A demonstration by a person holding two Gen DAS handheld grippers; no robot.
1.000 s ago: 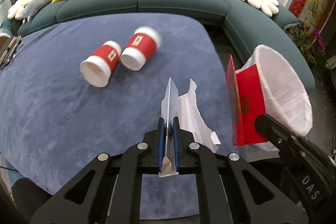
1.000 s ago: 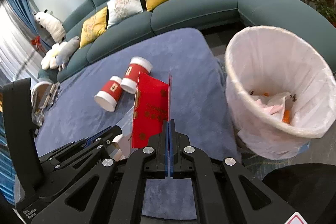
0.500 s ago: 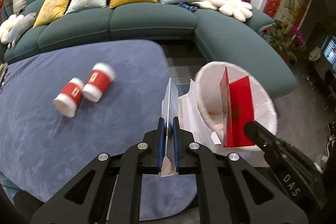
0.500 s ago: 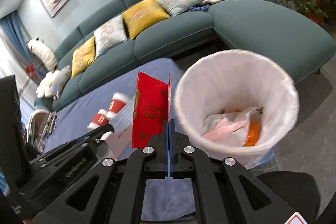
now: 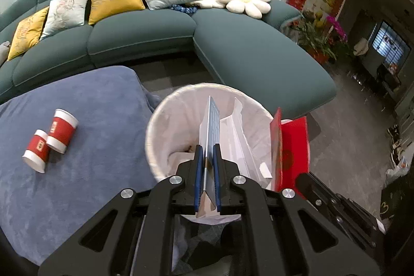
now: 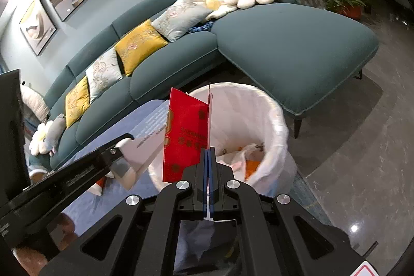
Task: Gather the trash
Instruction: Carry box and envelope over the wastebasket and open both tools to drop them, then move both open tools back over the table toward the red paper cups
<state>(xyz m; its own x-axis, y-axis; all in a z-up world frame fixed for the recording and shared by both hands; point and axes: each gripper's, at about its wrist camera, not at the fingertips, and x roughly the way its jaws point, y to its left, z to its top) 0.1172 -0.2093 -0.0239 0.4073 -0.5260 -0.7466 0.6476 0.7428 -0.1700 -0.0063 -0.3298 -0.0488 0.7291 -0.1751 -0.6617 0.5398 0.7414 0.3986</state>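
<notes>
The left claw (image 5: 207,167) is clamping a white leaflet (image 5: 211,126) edge-on over the white-lined bin (image 5: 165,105), so a release should drop it inside. The right claw (image 6: 208,172) is pinching a red envelope (image 6: 186,131) above the same bin. Two red paper cups (image 5: 51,139) are lying on the blue rug (image 5: 90,100), well apart from the bin, seemingly awaiting collection.

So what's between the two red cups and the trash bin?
Only bare blue rug lies between the red cups and the white-lined trash bin; the left wrist view shows it.
</notes>
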